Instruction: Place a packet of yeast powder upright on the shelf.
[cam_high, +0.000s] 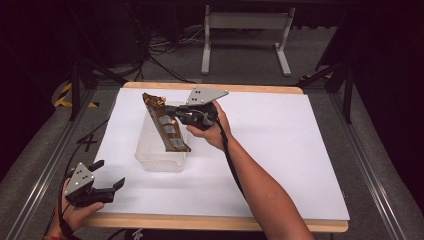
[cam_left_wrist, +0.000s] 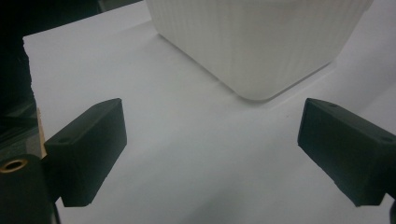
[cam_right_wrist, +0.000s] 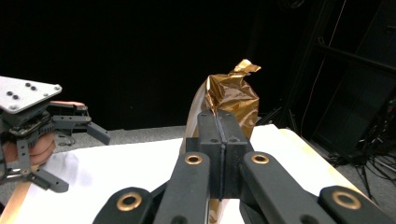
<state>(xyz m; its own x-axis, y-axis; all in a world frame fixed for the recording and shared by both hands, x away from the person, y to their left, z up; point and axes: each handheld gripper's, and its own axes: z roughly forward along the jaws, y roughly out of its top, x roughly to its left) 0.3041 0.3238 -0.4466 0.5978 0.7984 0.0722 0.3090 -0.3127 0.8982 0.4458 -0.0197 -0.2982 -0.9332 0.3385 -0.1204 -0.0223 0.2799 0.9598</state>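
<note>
The right gripper (cam_high: 172, 114) is clamped on a long gold-brown packet (cam_high: 167, 124) and holds it slanted over a clear plastic tub (cam_high: 159, 161). The packet's crumpled top end points toward the far left corner of the table (cam_high: 280, 150), and its lower end sits over the tub's near right part; whether it touches the tub cannot be told. In the right gripper view the two black jaws stand pressed together with the packet (cam_right_wrist: 236, 95) pinched between them, its twisted gold end rising above the pads. The person's right hand (cam_high: 212, 131) wraps the gripper's handle, and the forearm runs back to the near edge of the table.

The tub stands left of the table's middle, on the white sheet that covers the tabletop. In the left gripper view its ribbed white wall (cam_left_wrist: 261, 42) stands just ahead of the jaws.

The left gripper (cam_high: 111, 175) rests at the near left corner of the table, well apart from the tub. Its jaws are spread wide with nothing between them, only bare white sheet. The left hand (cam_high: 75, 212) holds it from below the table's near edge. It also shows in the right gripper view (cam_right_wrist: 81, 156), off to the left, jaws apart.
</note>
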